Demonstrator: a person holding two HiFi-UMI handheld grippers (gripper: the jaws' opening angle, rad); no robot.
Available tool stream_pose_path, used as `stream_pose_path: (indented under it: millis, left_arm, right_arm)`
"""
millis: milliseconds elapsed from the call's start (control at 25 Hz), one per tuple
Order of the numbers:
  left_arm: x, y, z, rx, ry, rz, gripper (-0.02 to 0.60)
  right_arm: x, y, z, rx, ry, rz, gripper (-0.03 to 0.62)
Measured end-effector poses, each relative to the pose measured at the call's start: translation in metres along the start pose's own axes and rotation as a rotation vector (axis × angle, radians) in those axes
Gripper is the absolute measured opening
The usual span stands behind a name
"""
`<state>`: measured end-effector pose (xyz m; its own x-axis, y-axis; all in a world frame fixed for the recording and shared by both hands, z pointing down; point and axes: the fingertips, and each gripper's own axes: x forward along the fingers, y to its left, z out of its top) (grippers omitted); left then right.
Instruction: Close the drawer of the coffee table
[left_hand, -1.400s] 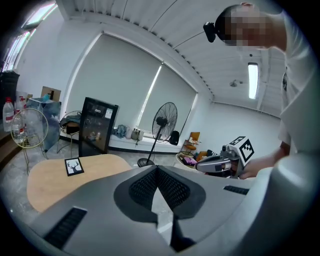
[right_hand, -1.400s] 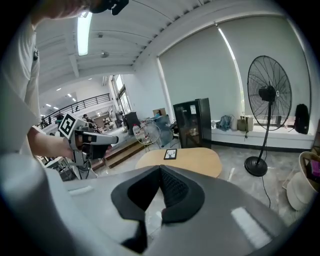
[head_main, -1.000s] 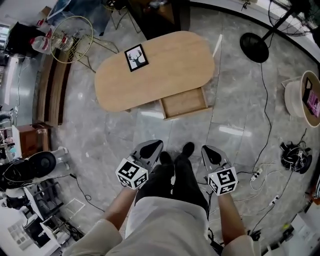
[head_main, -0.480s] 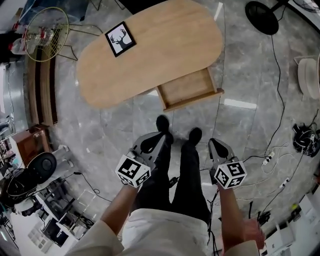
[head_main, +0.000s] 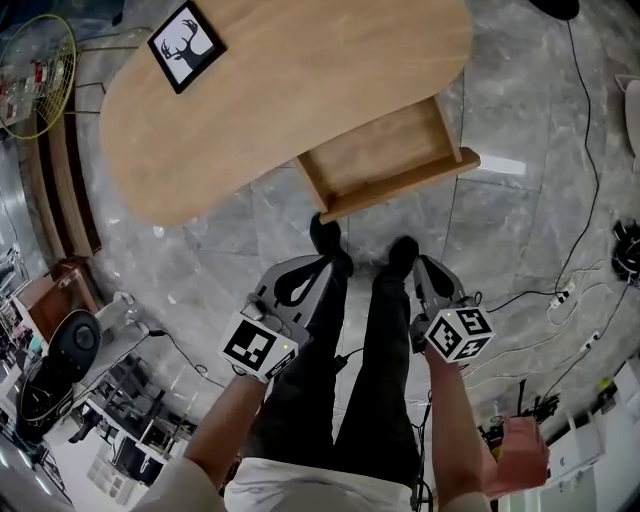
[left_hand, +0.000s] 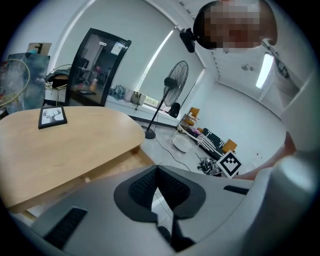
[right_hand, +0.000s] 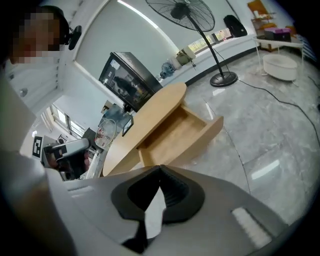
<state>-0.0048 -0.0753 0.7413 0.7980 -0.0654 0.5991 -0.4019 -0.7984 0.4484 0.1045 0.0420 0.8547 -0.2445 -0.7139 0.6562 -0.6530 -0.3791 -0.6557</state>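
Both forearms reached forward and down, one either side of the person's legs. The left gripper and right gripper pointed toward the coffee table, well short of it.

Left gripper: jaws clenched together, nothing between them. Right gripper: same, pads meeting at the tips.

The drawer stood pulled out from the table's near edge, just ahead of the shoes.

The right gripper view looked into the drawer, showing its bare wooden floor. The left gripper view instead gave the tabletop side-on with the deer picture standing on it. Only the head view showed both grippers together.
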Motion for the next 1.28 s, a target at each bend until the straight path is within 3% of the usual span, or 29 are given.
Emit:
stream_pose_path:
  millis: [200, 360, 880, 1280]
  left_arm:
    - [0.034, 0.015, -0.044, 0.002, 0.057, -0.015, 0.006]
    - [0.053, 0.026, -0.068, 0.009, 0.052, -0.033, 0.006]
    - [0.083, 0.050, -0.082, -0.005, 0.060, -0.045, 0.006]
    - [0.089, 0.057, -0.089, -0.021, 0.064, -0.064, 0.006]
  right_arm:
    - [0.053, -0.029, -0.032, 0.083, -0.016, 0.044, 0.011]
    - [0.082, -0.045, -0.044, 0.169, -0.055, 0.068, 0.011]
    - [0.136, -0.048, -0.032, 0.378, -0.142, 0.176, 0.090]
    - [0.149, -0.037, -0.017, 0.416, -0.145, 0.256, 0.156]
